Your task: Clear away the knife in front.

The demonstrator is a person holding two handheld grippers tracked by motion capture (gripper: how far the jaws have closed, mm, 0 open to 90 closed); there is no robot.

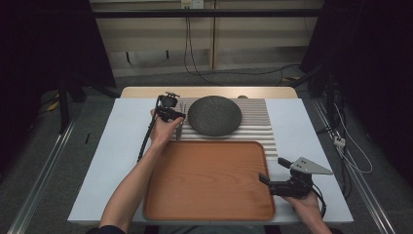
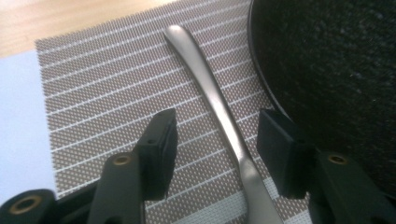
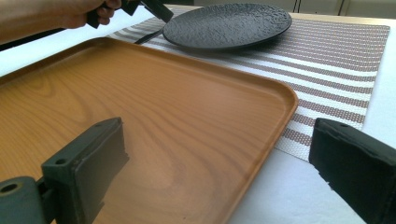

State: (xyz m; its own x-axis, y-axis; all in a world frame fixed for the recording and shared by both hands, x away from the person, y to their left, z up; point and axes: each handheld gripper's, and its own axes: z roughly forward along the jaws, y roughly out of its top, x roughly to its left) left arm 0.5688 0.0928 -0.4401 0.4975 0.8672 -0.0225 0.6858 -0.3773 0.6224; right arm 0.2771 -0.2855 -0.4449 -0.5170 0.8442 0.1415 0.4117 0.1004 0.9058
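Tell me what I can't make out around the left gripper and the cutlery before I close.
- Utensil: left gripper view, its head runs off the bottom edge; fork or spoon, cannot tell.
- High view: the left gripper and hand cover most of it.
- Plate: cut by the right edge.
- Right gripper: jaws wide apart over the tray rim.

- Your high view is evenly lit at the centre, with both upper corners falling into near-black.
- In your left gripper view, the jaws along the bottom edge are soft.
- Your right gripper view blurs its near jaws too.
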